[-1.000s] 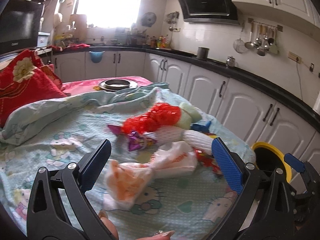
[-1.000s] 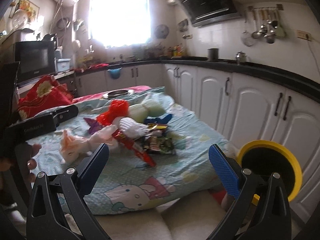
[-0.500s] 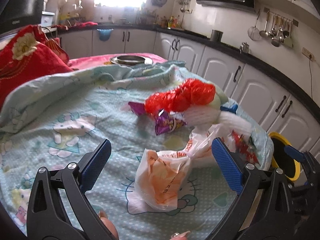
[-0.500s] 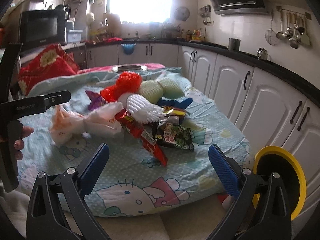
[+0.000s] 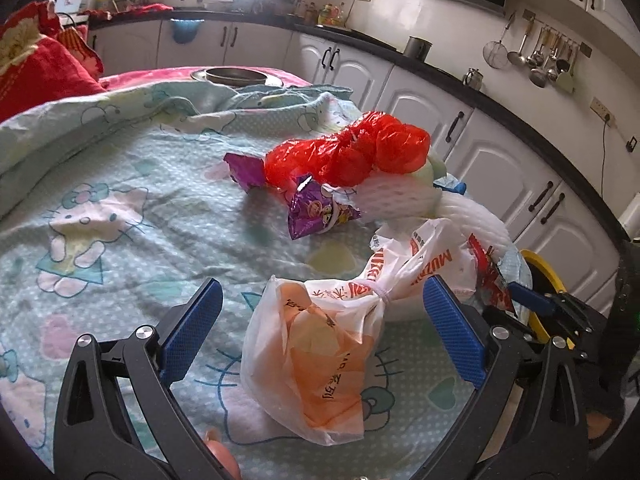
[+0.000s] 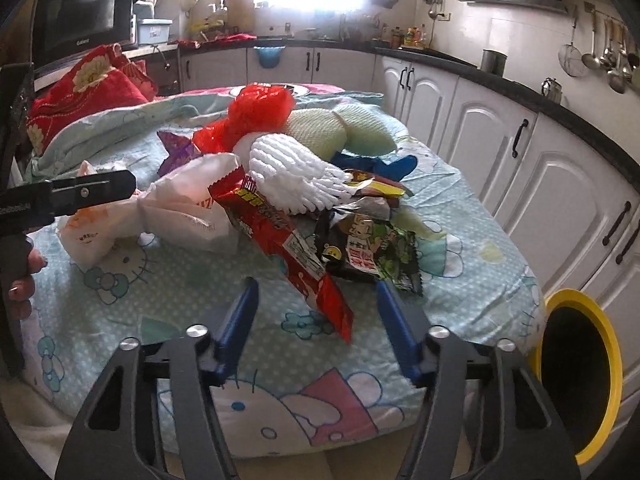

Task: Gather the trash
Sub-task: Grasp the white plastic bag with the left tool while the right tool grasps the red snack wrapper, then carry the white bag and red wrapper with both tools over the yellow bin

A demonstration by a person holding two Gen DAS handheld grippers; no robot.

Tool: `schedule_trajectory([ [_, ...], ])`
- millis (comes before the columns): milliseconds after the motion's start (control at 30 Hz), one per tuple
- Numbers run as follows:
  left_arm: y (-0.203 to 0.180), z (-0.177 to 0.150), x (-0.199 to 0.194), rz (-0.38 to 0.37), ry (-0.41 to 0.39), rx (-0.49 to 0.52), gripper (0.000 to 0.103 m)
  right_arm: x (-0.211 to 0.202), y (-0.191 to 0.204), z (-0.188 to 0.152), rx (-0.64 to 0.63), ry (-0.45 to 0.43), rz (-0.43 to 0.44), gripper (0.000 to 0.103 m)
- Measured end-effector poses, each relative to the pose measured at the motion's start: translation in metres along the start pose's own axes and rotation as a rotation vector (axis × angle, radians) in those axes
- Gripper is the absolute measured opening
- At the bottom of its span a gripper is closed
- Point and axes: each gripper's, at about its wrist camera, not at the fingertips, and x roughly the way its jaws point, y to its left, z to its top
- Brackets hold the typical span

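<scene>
Nearby, off the bed's corner, a yellow-rimmed bin [image 6: 576, 384] gapes sideways, its inside too dark to tell what it holds. Tied white-and-orange plastic bag [image 5: 320, 344] lies on the Hello Kitty sheet [image 5: 120, 216], knot end toward the trash pile; the left gripper [image 5: 320, 332] straddles it wide, pads clear. Right gripper [image 6: 318, 324] is closing around the red wrapper [image 6: 288, 248], whose long axis runs from the pile toward the bed's edge, untouched.
</scene>
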Motion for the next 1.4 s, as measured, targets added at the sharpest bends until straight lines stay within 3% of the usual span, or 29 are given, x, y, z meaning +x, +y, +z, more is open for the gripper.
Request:
schedule_trajectory([
  [100,0.004,0.0,0.001,-0.037,0.012,-0.02,0.092,0.008,-0.002,0.001,0.014,0.02,0.026,0.038],
  [167,0.005,0.0,0.002,-0.052,0.017,-0.021,0.086,0.009,-0.003,-0.001,0.021,0.023,0.041,0.028],
  [367,0.006,-0.001,0.007,-0.071,0.056,-0.017,0.06,0.003,0.0,-0.002,0.005,0.015,0.074,0.017],
  [433,0.005,-0.002,0.006,-0.081,0.063,-0.009,0.056,0.0,0.001,-0.003,0.0,0.017,0.09,0.014],
  [767,-0.002,-0.006,-0.01,-0.103,0.09,0.061,0.036,-0.019,0.0,-0.014,0.0,0.035,0.137,0.013],
  [933,-0.003,-0.004,-0.024,-0.098,0.081,0.068,0.035,-0.035,-0.001,-0.019,-0.004,0.018,0.141,0.013],
  [1100,-0.007,0.008,-0.05,-0.098,0.006,0.063,0.034,-0.045,-0.006,-0.014,0.011,-0.009,0.148,0.013],
  [1400,-0.048,0.035,-0.066,-0.124,-0.084,0.134,0.034,-0.07,-0.025,-0.004,0.048,-0.074,0.131,0.013],
])
